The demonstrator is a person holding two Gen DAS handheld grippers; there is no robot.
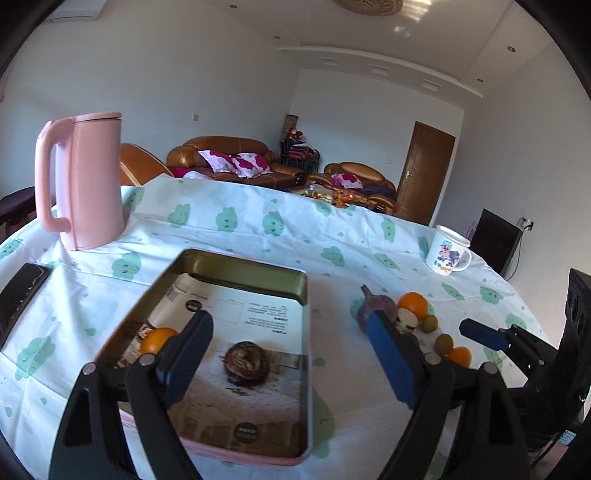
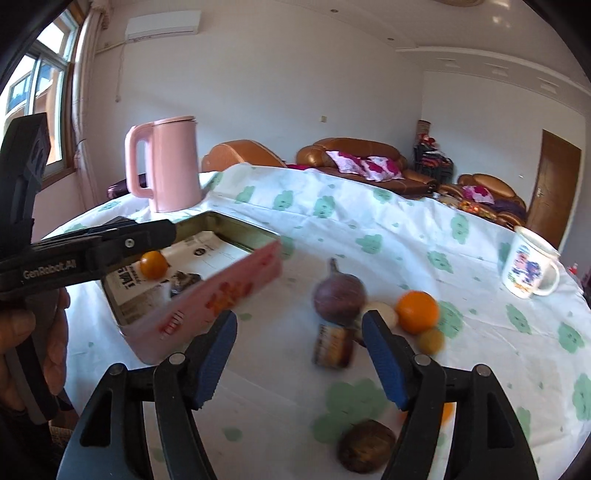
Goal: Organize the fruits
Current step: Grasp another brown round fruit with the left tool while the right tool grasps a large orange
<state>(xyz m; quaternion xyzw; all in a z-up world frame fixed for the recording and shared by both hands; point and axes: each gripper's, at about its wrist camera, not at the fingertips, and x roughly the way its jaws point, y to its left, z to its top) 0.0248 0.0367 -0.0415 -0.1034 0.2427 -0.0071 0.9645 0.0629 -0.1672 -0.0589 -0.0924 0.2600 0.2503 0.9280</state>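
A round tabletop (image 1: 258,236) fills both views, spread with a white cloth printed with green cloud shapes. On it stands a pink kettle (image 1: 83,181) at the far left, a dark flat thing (image 1: 22,291) near the left edge, and a printed mug (image 1: 448,250) at the far right.

A shallow tin tray (image 1: 236,266) with pink outer walls lies in the middle, lined with printed paper. Inside it sit a small orange (image 1: 158,339) and a dark brown round fruit (image 1: 246,363).

To the right of the tray, loose on the cloth, lie a purple fruit (image 2: 339,295), a bigger orange (image 2: 417,311), a pale round piece (image 2: 382,313), small greenish-brown fruits (image 1: 430,323) and a brown round fruit (image 2: 365,450) nearest the camera.

The left claw (image 1: 291,354) is spread wide above the tray, gripping nothing. The right claw (image 2: 299,360) is also apart and empty, over the loose fruit, which is blurred.

Behind the tabletop are brown leather sofas (image 1: 236,158) with pink cushions, white walls, a wooden door (image 1: 424,173), a window (image 2: 40,85) and an air conditioner (image 2: 162,24).
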